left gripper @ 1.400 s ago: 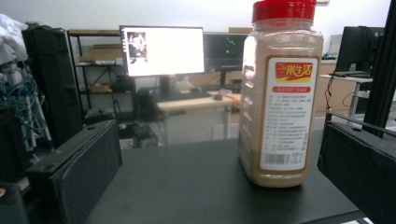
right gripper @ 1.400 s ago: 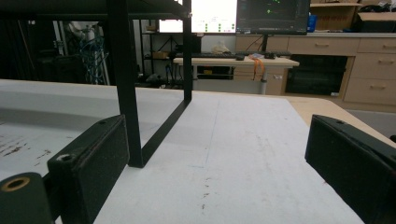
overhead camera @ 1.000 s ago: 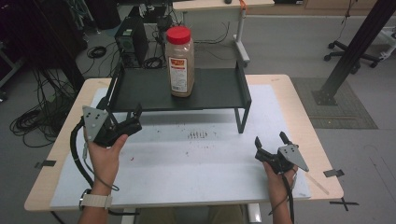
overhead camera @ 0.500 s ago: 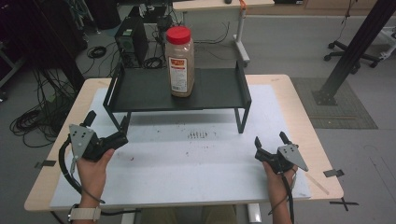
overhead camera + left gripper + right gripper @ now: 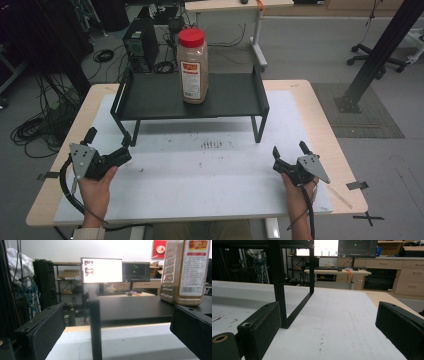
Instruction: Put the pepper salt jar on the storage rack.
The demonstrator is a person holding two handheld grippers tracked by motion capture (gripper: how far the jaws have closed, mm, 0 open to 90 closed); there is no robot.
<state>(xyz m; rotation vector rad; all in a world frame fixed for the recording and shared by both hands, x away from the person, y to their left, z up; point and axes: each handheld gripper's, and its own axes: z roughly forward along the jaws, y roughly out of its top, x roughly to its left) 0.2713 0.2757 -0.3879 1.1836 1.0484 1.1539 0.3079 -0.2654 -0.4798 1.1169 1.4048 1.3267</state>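
I have both tools wide apart in the jaws and empty, the left tool (image 5: 107,150) near the shelf's left front leg, the right tool (image 5: 289,159) low on the surface (image 5: 210,170), well apart from it. The spice jar (image 5: 193,65) stands upright on the black shelf (image 5: 150,97), long axis vertical, red cap up, label facing me. I judge the reach should rise above the shelf's edge first, then close on the jar's body below the cap, jaws level.
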